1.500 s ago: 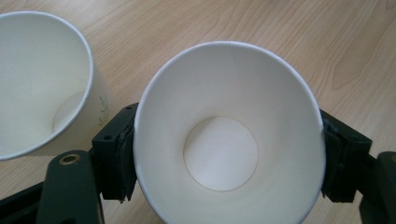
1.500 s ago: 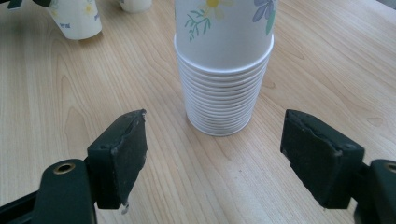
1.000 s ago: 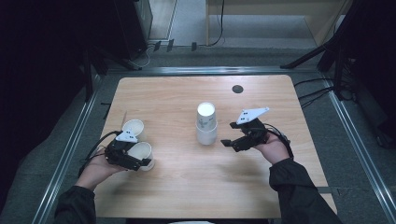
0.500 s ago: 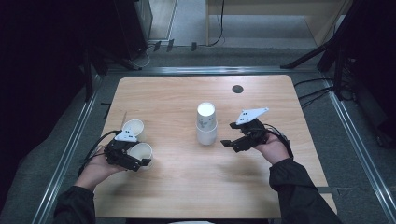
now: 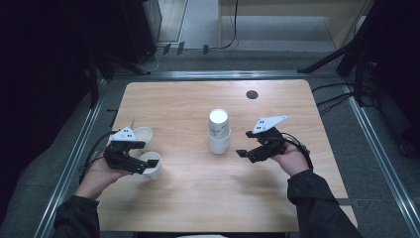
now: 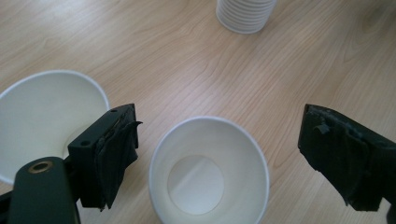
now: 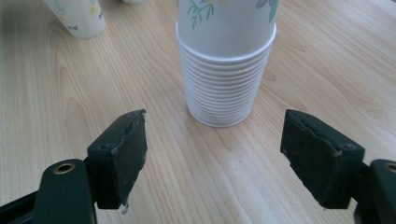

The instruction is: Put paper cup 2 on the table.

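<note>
left gripper [image 6: 219,154] jaws just opened, apart around upright paper cup [image 6: 208,172], right gripper [image 7: 212,154] open

You will find no readable text, label, brand, number or sign on anything before you. The stack of paper cups [image 7: 225,70] carries only a printed pattern of green sprigs and a blue petal on the top cup, without lettering. The single cup [image 7: 77,16] at the far left of the right gripper view bears a similar leaf-and-flower print, again wordless. The two open cups [image 6: 208,170] under your left gripper show plain white insides, unmarked. The table [image 5: 198,198] is bare wood grain; its dark round spot [image 5: 252,94] near the far edge has no marking you could read.
</note>
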A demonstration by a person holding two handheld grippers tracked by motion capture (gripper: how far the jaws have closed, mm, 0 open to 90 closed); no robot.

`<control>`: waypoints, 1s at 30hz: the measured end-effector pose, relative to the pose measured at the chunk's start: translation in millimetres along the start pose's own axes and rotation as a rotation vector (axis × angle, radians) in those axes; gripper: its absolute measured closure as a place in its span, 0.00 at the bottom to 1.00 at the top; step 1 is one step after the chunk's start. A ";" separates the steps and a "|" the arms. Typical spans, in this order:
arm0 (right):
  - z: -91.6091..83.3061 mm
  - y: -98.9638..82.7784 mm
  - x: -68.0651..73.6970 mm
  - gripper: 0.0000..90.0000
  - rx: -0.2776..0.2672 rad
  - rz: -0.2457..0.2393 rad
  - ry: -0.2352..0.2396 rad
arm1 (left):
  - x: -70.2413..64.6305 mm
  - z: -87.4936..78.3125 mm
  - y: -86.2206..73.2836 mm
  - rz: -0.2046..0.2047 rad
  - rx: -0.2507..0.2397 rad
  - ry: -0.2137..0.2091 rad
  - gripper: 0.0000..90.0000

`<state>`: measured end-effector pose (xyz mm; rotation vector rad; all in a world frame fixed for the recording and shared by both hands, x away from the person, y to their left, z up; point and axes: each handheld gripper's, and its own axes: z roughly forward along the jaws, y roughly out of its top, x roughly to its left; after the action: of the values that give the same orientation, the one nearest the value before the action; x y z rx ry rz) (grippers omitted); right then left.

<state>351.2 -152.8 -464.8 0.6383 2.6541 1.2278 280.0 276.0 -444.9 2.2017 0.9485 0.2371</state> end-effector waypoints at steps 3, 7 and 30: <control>-1.3 -3.0 1.3 0.25 -0.002 0.009 -0.002 | -4.6 3.9 6.9 0.017 0.001 -0.010 0.14; -2.5 -7.8 4.8 0.25 0.010 0.010 0.001 | -9.4 11.4 16.0 0.049 0.011 -0.021 0.14; -35.7 -46.2 21.0 0.25 0.037 0.062 -0.082 | -30.3 54.0 68.5 0.142 0.014 -0.168 0.15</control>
<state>306.9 -194.9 -475.5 0.7645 2.6136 1.1449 319.5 193.2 -434.5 2.2642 0.7061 0.1094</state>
